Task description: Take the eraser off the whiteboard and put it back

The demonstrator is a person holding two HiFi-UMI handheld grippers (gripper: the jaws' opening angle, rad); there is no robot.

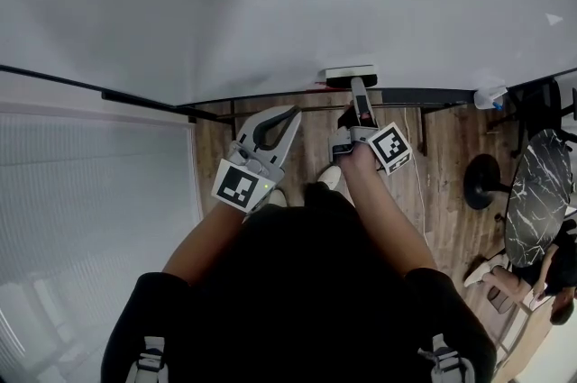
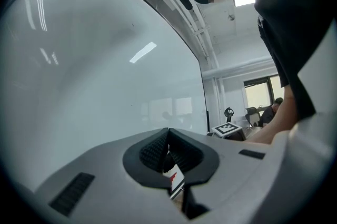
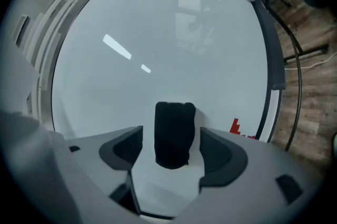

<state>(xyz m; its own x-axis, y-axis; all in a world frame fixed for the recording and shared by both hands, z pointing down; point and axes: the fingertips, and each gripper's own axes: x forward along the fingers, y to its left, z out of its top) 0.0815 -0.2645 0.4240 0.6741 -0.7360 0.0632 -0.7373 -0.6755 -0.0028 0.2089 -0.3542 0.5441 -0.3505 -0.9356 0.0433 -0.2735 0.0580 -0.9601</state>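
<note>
While the eraser [image 3: 174,123] sits on the whiteboard [image 3: 158,33], the right hand-held gripper [image 3: 171,139] spreads its 2 jaws wide around it, not touching; the left hand-held gripper [image 2: 168,136] is closed.

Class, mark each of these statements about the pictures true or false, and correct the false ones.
1. The right claw stands open with the eraser between its jaws. True.
2. The left claw grips the eraser. False: its jaws are together, and the eraser is at the right claw.
3. The eraser sits on the whiteboard. True.
4. The floor is carpeted. False: it is wooden planks.
5. The whiteboard is covered in writing. False: it is nearly blank, with only a small red mark near one edge.
</note>
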